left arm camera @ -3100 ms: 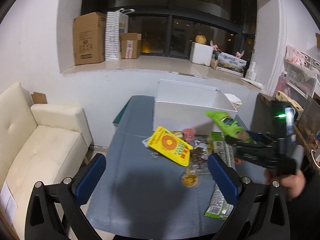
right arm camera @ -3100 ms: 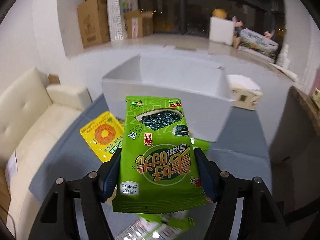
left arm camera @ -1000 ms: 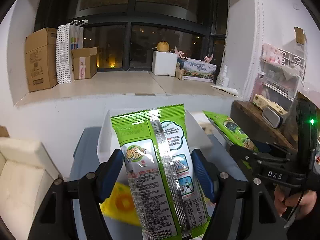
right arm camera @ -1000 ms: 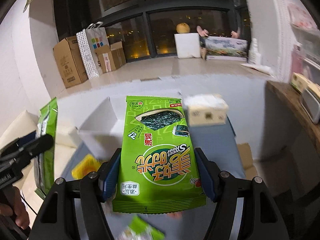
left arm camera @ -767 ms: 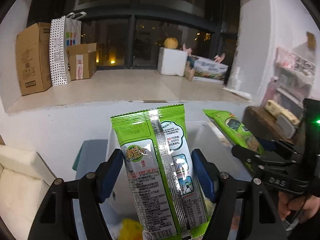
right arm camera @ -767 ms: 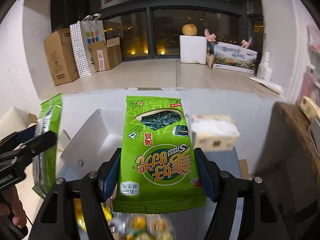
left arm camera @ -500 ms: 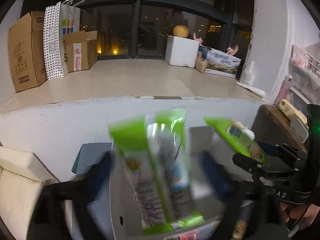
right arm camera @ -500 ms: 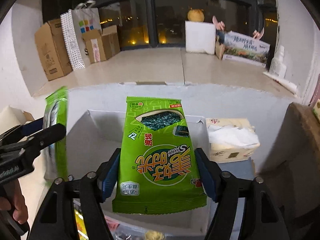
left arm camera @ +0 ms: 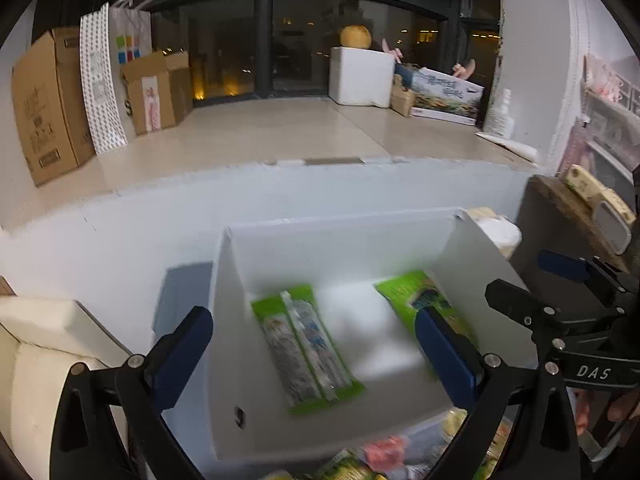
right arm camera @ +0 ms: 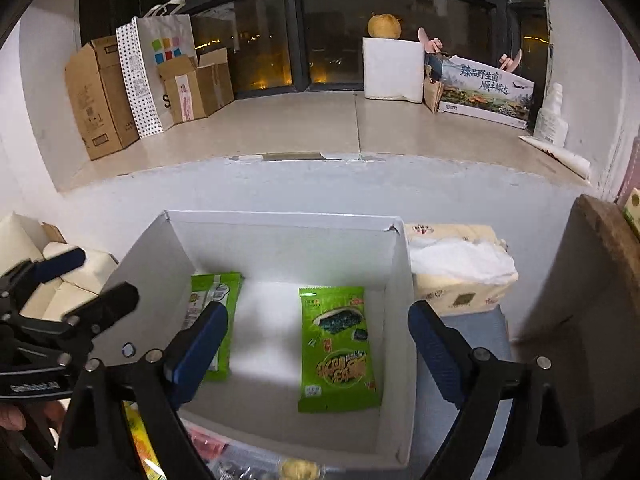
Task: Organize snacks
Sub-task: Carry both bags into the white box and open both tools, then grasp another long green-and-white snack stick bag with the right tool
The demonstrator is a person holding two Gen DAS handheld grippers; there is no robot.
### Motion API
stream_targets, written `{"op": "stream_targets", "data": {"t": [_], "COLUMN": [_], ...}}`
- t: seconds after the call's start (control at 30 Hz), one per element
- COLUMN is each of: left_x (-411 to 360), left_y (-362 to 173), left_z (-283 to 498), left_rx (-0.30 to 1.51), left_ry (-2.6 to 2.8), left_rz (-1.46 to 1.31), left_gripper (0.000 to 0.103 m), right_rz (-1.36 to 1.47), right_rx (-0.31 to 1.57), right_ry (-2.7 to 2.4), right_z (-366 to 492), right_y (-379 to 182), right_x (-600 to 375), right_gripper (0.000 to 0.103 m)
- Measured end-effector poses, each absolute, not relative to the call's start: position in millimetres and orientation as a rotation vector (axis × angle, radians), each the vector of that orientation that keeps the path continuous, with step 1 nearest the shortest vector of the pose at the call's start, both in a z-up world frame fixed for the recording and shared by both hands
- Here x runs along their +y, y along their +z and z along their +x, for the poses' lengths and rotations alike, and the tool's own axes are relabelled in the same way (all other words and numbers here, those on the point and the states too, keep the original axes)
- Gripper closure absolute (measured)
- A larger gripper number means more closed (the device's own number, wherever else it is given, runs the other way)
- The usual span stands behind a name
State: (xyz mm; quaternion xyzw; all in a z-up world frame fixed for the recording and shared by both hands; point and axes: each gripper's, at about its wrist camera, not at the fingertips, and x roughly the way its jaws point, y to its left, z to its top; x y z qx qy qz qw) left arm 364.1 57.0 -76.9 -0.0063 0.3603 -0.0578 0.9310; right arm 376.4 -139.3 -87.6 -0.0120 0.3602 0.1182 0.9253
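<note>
Your left gripper (left arm camera: 316, 344) and right gripper (right arm camera: 318, 344) hang wide-jawed over the white box (right arm camera: 280, 232); the seaweed packet (right arm camera: 338, 354) lies at 3 o'clock of the green snack bag (left arm camera: 306, 350).

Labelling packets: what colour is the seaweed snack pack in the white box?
Bright green with a dark seaweed picture; the seaweed snack pack shows best in the right wrist view.

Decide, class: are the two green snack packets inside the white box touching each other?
Apart. The right wrist view shows bare box floor between the seaweed packet and the other green packet in the white box.
</note>
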Motion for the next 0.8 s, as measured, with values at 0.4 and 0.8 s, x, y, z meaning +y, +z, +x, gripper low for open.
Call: {"op": "stream_targets", "data": {"t": [0.4,0.8], "left_x": [45,46], "left_y": [-71,-102], "left_z": [252,100], "left_rx": [0.716,0.711], "left_ry": [-0.105,-0.095], "left_rz": [0.003,-0.065], "left_gripper": [0.0,0.0], "right_rz": [-0.02,0.137], "right_rx": [0.697,0.88], "right_ry": [0.308,0.159], "right_z": [272,133], "right_y": [-75,-156], "right_x": [-170,-193], "right_gripper": [0.0,0.0]}}
